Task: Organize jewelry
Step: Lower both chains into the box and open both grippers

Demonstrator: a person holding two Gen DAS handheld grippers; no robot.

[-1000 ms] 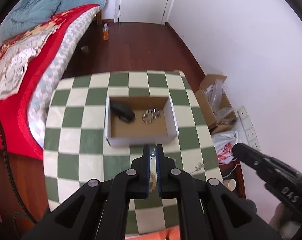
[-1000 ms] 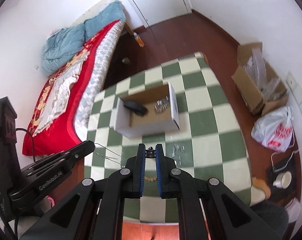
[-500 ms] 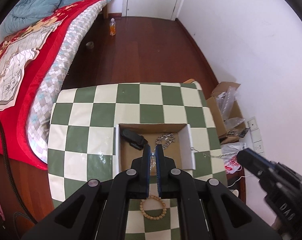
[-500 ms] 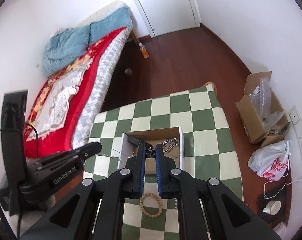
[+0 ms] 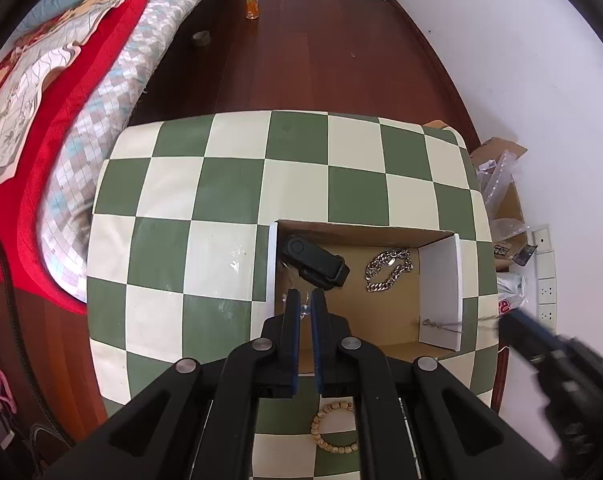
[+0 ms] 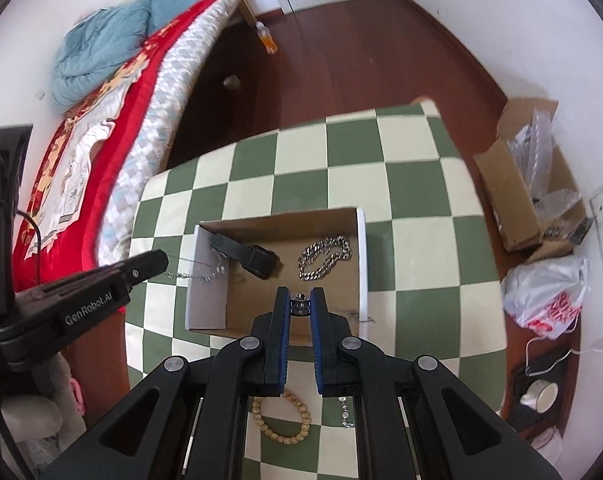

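Both grippers were brought fwd over the cardboard box (image 6: pixel 363 256) compared w/ a sec ago, when it sat further off and the thin chain (image 6: pixel 199 276) was strung out above the checkered table (image 5: pixel 173 200).

Left gripper (image 5: pixel 305 304) was seen nearly closed, jaws narrow, pinching one end of that chain over the box's left wall. Right gripper (image 6: pixel 300 306) was likewise narrow, clamped on a small dark pendant or clasp (image 6: pixel 300 304) at the other end; exactly what that bit was couldn't be made out. In the left view the chain was draped across the box's right wall (image 5: pixel 441 324), so the ends were over opposite walls and the piece wasn't laid down inside yet.

Progress-wise, prob about halfway:
- already in the box: chunky silver chain (image 5: pixel 389 270) and a black strap-like thing (image 5: pixel 315 262), maybe a watch band
- in hand: the thin chain, above the box, not released
- left on the table outside the box: wooden bead bracelet (image 6: pixel 281 416) and a small silver piece (image 6: pixel 345 412), both near the front edge, partly hidden by the gripper body

So 2 items done, 1 being placed, at least 2 to go afaict.
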